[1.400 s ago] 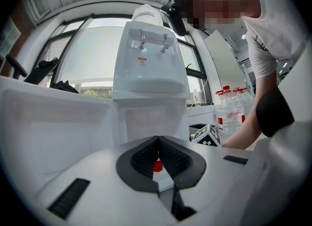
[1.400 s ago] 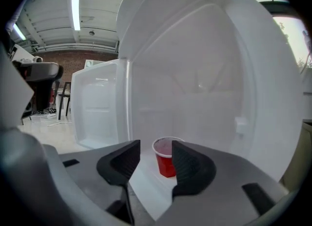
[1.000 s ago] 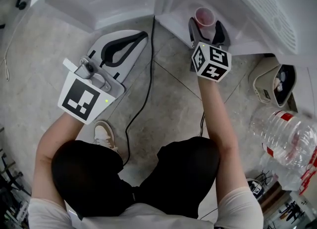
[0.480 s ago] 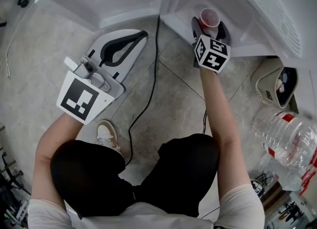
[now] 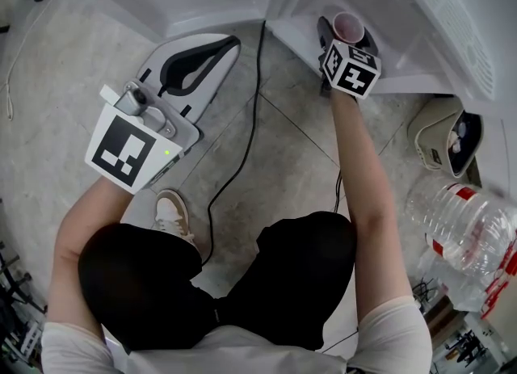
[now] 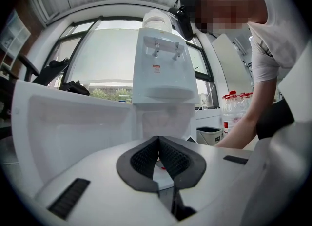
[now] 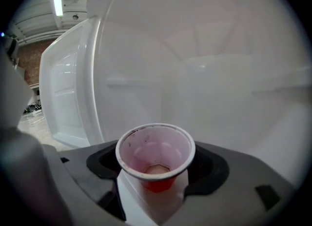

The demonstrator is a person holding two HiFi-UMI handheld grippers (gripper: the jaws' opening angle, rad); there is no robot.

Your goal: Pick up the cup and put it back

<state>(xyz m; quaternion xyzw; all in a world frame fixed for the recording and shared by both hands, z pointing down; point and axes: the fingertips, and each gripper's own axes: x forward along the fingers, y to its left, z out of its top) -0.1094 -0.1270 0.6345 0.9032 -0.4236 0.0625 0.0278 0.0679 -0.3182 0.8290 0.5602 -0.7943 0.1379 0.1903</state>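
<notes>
A small pale cup [image 5: 349, 27] with reddish liquid in its bottom [image 7: 155, 154] stands upright inside an open white compartment [image 5: 404, 9]. My right gripper [image 5: 347, 36] reaches into that compartment with a jaw on either side of the cup. Its jaws have just been opening; the cup is between them and a dark gap shows at each side of the rim. My left gripper [image 5: 230, 44] hovers over the floor to the left, its ribbed pads [image 6: 146, 156] meeting at the tips with nothing between them.
The compartment's white door [image 7: 68, 88] stands open at the left. A water dispenser [image 6: 163, 69] rises ahead of the left gripper. A black cable [image 5: 242, 146] crosses the tiled floor. Large water bottles [image 5: 460, 227] and a beige bin [image 5: 448, 138] sit to the right.
The right gripper has gone deeper into the compartment and a little lower, the cup staying between its jaws. The left gripper has hardly moved.
</notes>
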